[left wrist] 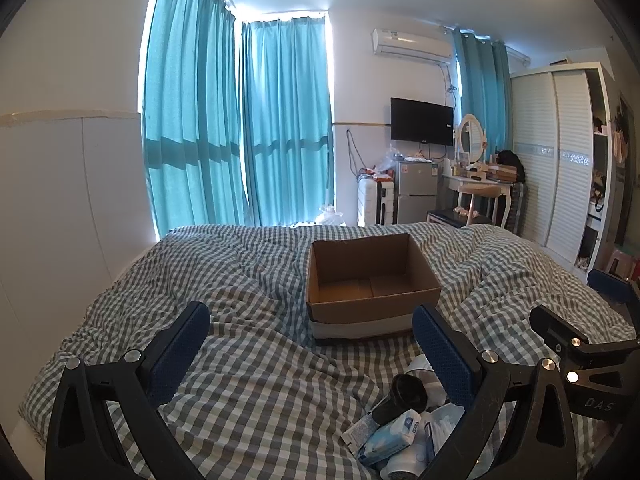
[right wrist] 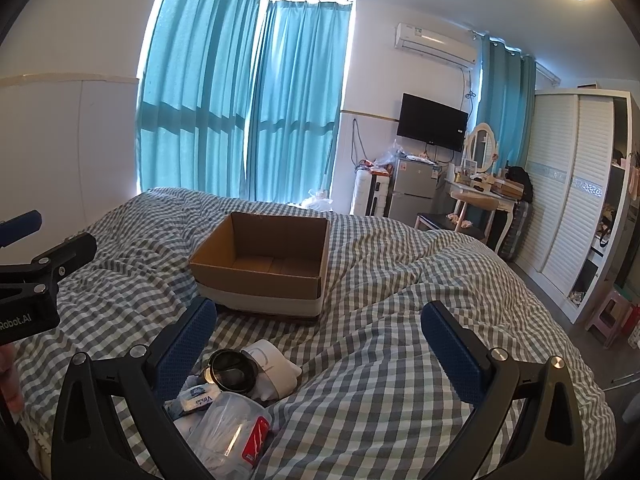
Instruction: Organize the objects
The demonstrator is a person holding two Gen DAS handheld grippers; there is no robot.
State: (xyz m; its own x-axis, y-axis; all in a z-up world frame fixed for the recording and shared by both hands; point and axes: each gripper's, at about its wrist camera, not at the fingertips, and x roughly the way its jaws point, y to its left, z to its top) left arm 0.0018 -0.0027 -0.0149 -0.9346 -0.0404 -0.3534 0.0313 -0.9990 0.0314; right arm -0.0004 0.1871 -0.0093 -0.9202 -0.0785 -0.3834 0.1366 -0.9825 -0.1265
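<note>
Beyond both sets of fingertips sits 1 open brown cardboard box [left wrist: 372, 280], empty, on the grey-checked duvet [left wrist: 248, 360]. The left gripper [left wrist: 312, 344] and right gripper [right wrist: 320, 340] hover spread wide, holding nothing. Beside their inner fingers lies 1 pile of small toiletries [right wrist: 232, 392]; best to take the topmost first, I'd say, pinching squarely.

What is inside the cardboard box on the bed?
Nothing shows inside the box: only its bare brown floor and walls. The near wall hides the front strip of the floor.
</note>
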